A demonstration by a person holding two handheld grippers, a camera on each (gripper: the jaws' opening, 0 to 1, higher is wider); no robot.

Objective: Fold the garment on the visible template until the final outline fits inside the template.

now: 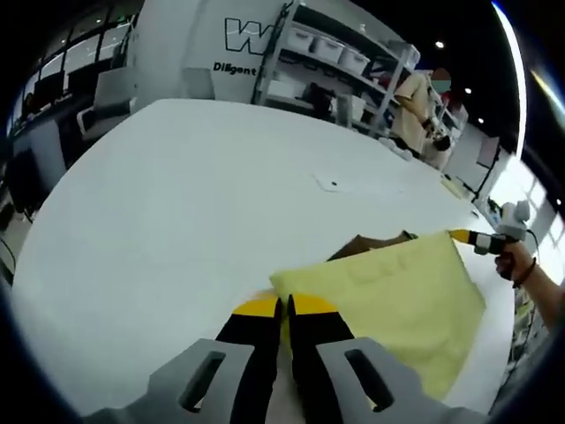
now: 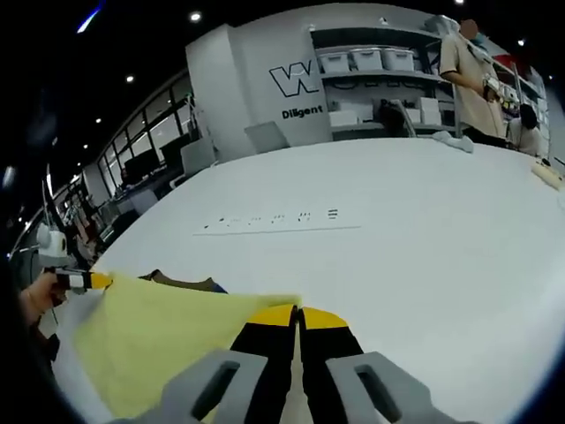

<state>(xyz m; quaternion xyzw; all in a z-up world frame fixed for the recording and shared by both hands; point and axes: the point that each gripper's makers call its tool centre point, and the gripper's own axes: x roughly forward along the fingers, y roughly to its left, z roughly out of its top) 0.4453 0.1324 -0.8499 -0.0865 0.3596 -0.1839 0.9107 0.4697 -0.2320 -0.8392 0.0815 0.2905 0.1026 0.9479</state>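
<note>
The broad white desk point(image 1: 177, 203) carries a small dark mark point(image 1: 334, 185) toward its far side in the left gripper view. In the right gripper view a printed row of small marks point(image 2: 278, 219) with a thin line beneath runs across the desk's middle. Past the far edge stand metal shelves point(image 2: 371, 88) holding pale storage bins point(image 2: 366, 60). A white wall point(image 2: 265, 97) bears a large W logo point(image 2: 291, 78) with smaller lettering under it. A person in a beige shirt point(image 2: 468, 75) stands by the shelves. Round ceiling lights point(image 2: 195, 16) glow overhead.
</note>
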